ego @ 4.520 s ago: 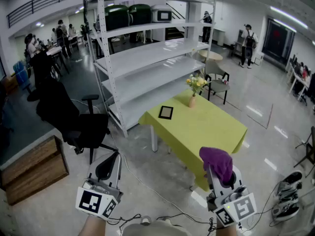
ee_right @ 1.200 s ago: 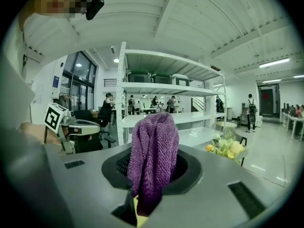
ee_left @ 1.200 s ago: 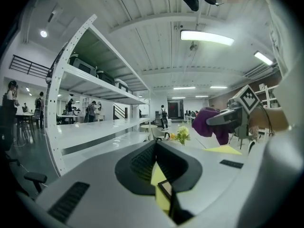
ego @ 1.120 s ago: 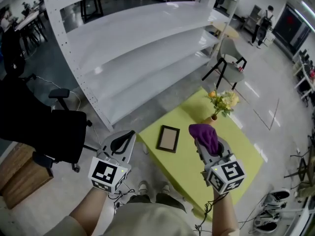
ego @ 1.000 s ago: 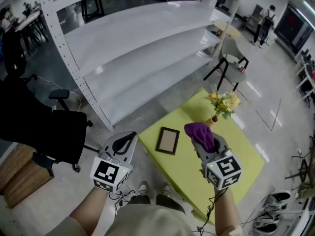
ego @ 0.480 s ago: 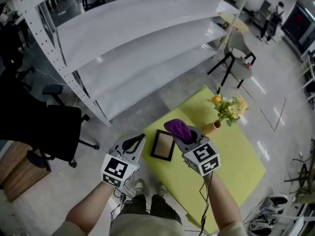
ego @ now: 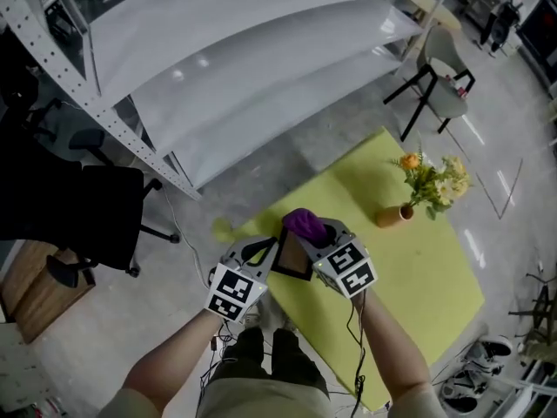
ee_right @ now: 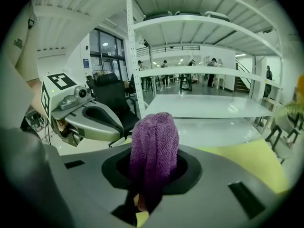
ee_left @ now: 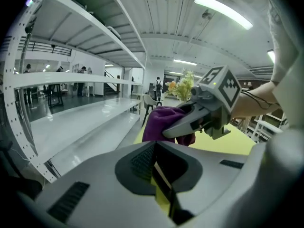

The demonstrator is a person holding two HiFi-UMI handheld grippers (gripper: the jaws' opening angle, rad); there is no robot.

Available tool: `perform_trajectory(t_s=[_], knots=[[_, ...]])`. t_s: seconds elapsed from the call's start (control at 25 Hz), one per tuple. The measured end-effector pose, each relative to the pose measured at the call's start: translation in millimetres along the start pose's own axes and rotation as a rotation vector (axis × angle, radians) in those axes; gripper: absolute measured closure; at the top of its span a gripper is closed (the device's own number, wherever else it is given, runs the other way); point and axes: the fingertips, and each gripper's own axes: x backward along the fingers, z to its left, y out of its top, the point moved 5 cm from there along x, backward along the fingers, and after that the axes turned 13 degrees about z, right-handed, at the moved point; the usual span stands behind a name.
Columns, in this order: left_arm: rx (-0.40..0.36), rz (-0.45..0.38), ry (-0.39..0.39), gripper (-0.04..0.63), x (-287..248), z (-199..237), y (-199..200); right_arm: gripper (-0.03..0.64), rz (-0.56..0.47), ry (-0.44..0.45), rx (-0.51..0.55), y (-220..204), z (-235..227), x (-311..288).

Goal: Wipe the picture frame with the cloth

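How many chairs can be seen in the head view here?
2. A black office chair stands on the floor left of the yellow-green table; a pale chair with black legs stands beyond the table's far corner, by the shelving. Dark shapes at top left may hide more.

The picture frame [ego: 292, 258] is mostly covered by the left gripper [ego: 264, 251] and the right gripper [ego: 315, 236]; its face cannot be seen. The lower end of the cloth [ee_right: 153, 151] disappears between the right gripper's jaws. The distant people [ee_right: 212, 61] are too small to make out.
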Motion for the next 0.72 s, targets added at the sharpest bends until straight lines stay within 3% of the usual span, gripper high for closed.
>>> perform_trajectory(t_s=[0.48, 0.72], knots=[[0.073, 0.202, -0.046, 0.588, -68, 1, -64, 0.518, 0.077, -0.071, -0.126, -42, -18, -59], [0.082, 0.187, -0.052, 0.588, -74, 3, -65, 0.518, 0.096, -0.078, -0.133, -48, -21, -70]])
